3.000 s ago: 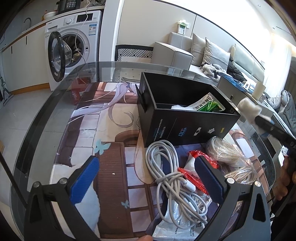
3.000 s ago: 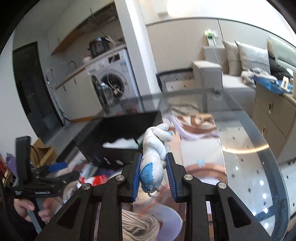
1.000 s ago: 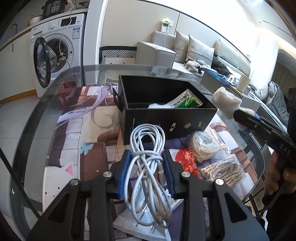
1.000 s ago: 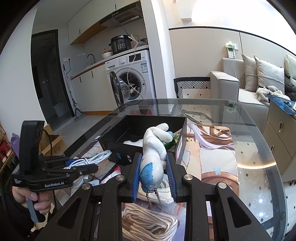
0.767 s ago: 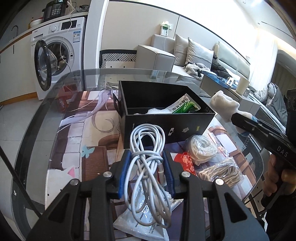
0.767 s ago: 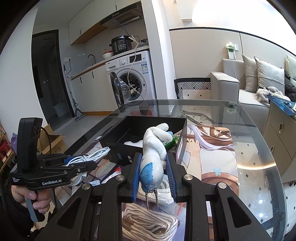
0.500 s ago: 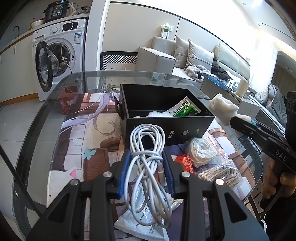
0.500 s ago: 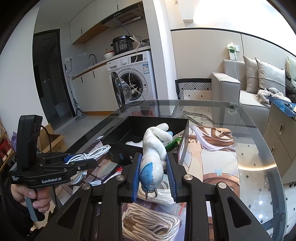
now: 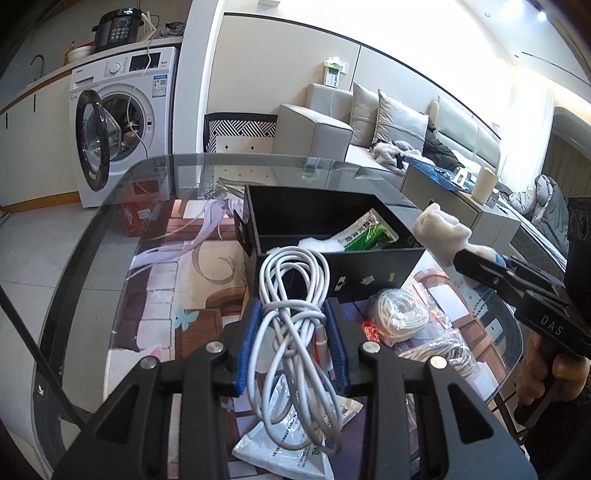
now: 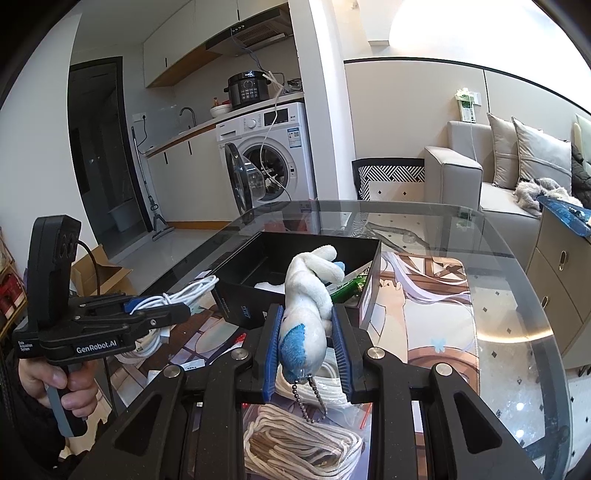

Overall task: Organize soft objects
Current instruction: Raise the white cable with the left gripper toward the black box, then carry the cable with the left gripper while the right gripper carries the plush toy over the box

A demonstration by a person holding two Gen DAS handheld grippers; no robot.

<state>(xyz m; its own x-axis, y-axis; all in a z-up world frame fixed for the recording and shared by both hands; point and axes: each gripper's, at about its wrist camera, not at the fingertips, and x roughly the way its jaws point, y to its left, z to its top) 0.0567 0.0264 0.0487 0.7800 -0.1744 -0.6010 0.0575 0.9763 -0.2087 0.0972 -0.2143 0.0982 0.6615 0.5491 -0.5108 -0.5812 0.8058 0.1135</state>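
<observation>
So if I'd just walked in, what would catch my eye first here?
Probably the small white and blue plush toy pinched in the right gripper, held just short of the open black box on the glass table. Next, the coiled white cable clamped in the left gripper, also in front of that box, above bagged rope bundles.

An open-plan flat, kitchen corner running straight into the living room.

A front-loading washing machine [image 10: 271, 162] stands with its door ajar under a worktop carrying an electric pressure cooker [image 10: 246, 89], beside a sink tap [image 10: 187, 110], wall cupboards and an extractor hood [image 10: 255, 33]. Across the tiled floor sits a grey sofa [image 9: 391, 125] with cushions. In the foreground, a round glass counter [image 10: 517, 295] lies over a printed mat, and a cardboard box [image 10: 98, 271] rests on the floor.
</observation>
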